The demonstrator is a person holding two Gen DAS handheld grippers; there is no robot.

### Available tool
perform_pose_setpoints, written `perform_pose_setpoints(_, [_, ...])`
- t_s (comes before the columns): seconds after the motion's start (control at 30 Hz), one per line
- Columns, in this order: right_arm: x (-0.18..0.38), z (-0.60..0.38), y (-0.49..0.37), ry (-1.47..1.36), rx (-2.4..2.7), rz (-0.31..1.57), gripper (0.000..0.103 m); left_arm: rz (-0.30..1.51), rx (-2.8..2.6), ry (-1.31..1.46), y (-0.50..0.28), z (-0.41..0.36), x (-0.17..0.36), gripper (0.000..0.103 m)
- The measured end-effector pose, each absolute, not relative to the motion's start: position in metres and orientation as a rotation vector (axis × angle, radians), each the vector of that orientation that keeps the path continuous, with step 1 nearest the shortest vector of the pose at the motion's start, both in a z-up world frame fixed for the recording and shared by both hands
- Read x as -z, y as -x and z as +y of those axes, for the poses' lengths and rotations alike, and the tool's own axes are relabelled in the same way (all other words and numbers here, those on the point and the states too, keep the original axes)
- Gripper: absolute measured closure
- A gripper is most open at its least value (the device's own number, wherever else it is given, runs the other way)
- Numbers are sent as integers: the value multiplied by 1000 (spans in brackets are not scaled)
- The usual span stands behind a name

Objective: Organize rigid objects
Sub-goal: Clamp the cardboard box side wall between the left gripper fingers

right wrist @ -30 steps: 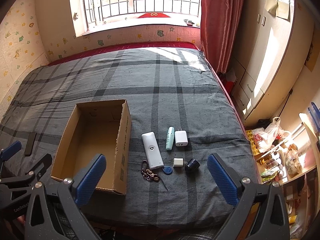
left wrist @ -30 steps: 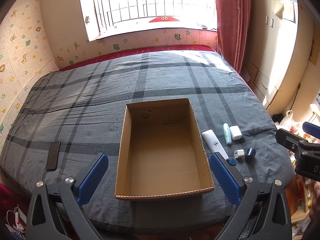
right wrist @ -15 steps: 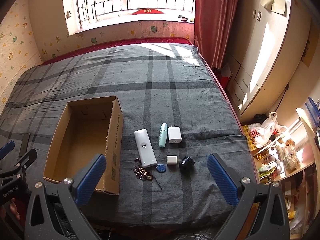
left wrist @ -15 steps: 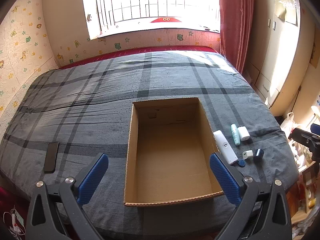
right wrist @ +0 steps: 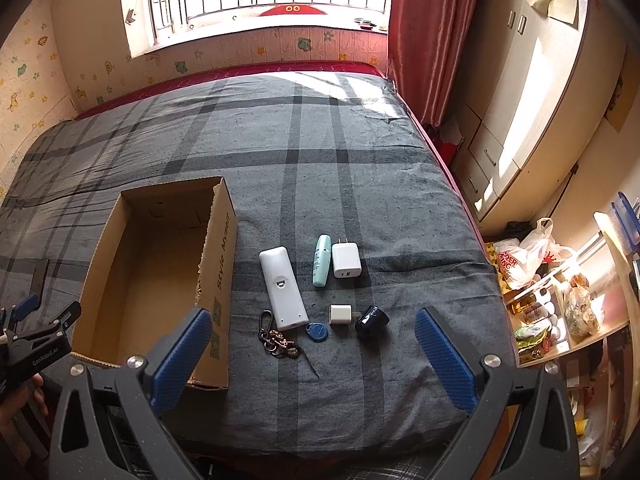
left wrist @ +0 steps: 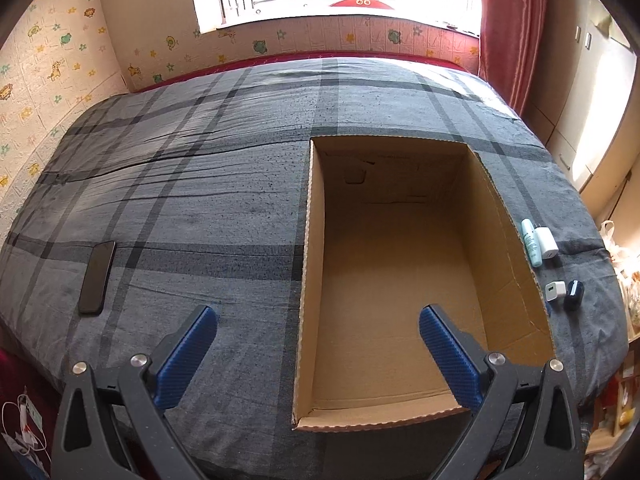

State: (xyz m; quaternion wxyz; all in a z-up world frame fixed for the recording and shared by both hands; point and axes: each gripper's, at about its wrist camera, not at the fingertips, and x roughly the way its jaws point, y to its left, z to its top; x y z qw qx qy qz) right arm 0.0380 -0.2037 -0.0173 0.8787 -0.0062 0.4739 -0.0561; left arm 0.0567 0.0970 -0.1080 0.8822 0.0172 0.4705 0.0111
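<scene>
Left gripper (left wrist: 318, 350) spread wide above open brown cardboard box (left wrist: 400, 414), holding nothing; right gripper (right wrist: 314, 354) likewise agape over white rectangular remote (right wrist: 283, 288), empty; mint-green tube (right wrist: 321, 260) touching white wall charger (right wrist: 346, 260)

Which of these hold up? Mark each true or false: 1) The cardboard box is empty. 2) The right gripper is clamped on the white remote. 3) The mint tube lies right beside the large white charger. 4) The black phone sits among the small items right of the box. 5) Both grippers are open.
1) True: the cardboard box shows only bare cardboard inside.
2) False: the right gripper is open and holds nothing; the white remote lies on the bedspread.
3) True: the mint tube lies next to the large white charger.
4) False: the black phone lies alone, left of the box.
5) True: the left gripper is open too.
</scene>
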Motion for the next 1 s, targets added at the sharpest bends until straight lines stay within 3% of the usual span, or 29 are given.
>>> perform_pose_setpoints(0.53, [51, -209, -61, 38, 162, 1053, 0, 1018, 9, -14, -93, 111, 156, 0])
perform_pose_setpoints(0.63, [53, -211, -63, 34, 163, 1060, 0, 1017, 22, -11, -98, 109, 159, 4])
perform_pose_setpoints(0.8, [59, -219, -71, 31, 188, 1072, 0, 1022, 30, -4, -106, 109, 161, 30])
perform_pose_setpoints(0.9, [65, -225, -76, 27, 199, 1084, 0, 1039, 56, 16, -110, 109, 167, 54])
perform_pose_setpoints(0.97, [70, -230, -80, 29, 194, 1095, 0, 1049, 61, 13, -111, 108, 172, 83])
perform_pose_setpoints(1.0, [73, -232, -82, 26, 193, 1102, 0, 1050, 49, 7, -112, 109, 174, 84])
